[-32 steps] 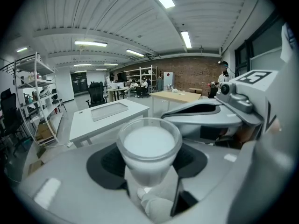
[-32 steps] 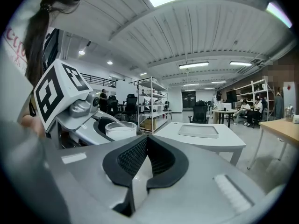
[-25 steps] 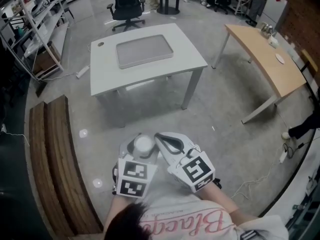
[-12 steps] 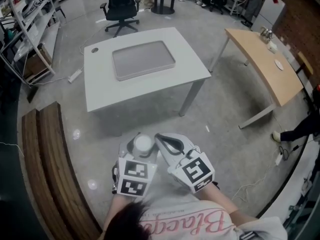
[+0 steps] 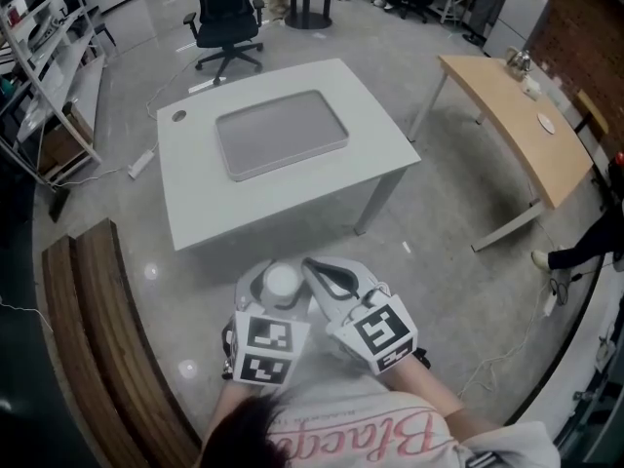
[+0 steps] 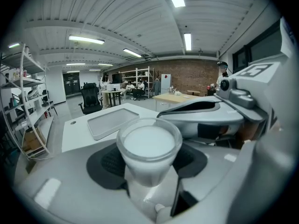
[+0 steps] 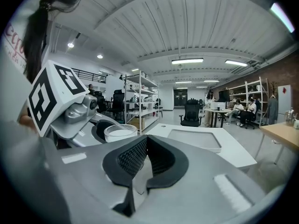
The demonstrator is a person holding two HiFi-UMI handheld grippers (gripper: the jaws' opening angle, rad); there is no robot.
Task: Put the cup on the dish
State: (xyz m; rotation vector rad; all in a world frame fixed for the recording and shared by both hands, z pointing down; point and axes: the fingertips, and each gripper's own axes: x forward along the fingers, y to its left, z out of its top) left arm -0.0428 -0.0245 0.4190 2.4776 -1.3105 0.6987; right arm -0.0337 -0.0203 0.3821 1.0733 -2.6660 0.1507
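- Frosted white round plastic cup (image 6: 148, 146): upright, long axis vertical, mouth up, clamped betw. pads of left gripper (image 5: 277, 287), near person's chest.
- Right gripper (image 7: 141, 164): jaws together, empty, just beside cup.
- Grey rectangular tray dish (image 5: 282, 133) on white table (image 5: 195, 198), well apart from cup.
- Left gripper view shows cup's sides; head view only its rim.
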